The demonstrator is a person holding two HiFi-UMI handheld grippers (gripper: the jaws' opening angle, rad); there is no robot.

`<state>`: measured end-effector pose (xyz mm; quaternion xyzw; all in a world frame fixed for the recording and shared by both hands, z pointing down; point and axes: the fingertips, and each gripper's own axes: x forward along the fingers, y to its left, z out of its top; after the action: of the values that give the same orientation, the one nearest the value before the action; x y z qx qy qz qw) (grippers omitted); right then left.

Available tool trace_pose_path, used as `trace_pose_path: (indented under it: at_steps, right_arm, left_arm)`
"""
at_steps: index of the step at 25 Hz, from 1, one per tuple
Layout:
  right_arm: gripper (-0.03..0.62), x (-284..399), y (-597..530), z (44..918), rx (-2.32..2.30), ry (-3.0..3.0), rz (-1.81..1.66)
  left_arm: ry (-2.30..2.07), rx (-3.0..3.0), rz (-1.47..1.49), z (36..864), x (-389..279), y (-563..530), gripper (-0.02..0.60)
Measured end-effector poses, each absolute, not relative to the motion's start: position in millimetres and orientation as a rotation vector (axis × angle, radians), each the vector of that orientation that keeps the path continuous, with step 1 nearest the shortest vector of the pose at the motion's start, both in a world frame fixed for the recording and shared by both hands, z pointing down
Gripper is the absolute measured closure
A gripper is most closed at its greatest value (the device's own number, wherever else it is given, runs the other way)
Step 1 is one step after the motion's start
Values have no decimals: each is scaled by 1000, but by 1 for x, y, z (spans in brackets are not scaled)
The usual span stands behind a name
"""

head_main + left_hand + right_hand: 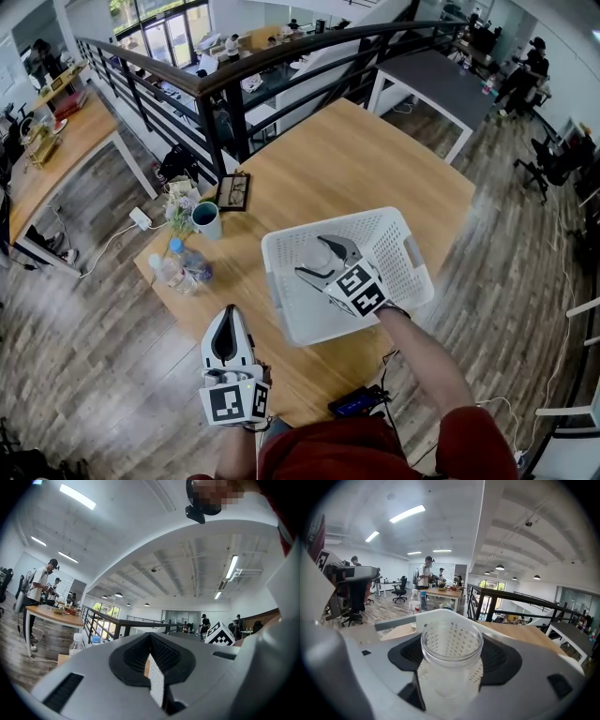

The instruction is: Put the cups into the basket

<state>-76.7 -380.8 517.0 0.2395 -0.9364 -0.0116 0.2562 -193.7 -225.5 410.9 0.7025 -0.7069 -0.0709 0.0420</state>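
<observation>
A clear plastic cup [320,251] [451,651] stands upright between the jaws of my right gripper [322,260] [451,667], which is shut on it. It is held inside the white perforated basket [403,246] [440,617] on the wooden table; whether it touches the basket floor I cannot tell. A dark teal cup [206,220] stands on the table to the left of the basket. My left gripper [227,314] [152,670] hovers at the table's near-left edge, shut with nothing in it, far from both cups.
Two water bottles [178,267] lie near the table's left edge, with a small plant [178,208] and a framed pair of glasses [232,190] behind the teal cup. A phone [356,403] sits at the near edge. A black railing [225,103] runs behind the table.
</observation>
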Motion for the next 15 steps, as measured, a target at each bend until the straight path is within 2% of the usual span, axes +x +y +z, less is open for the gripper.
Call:
trace_pose_path:
  at_steps: [15]
  right_arm:
    - [241,-75,-386,541,648,-2503,0]
  left_arm:
    - [-2166,2147,-217,411,-196,-227,581]
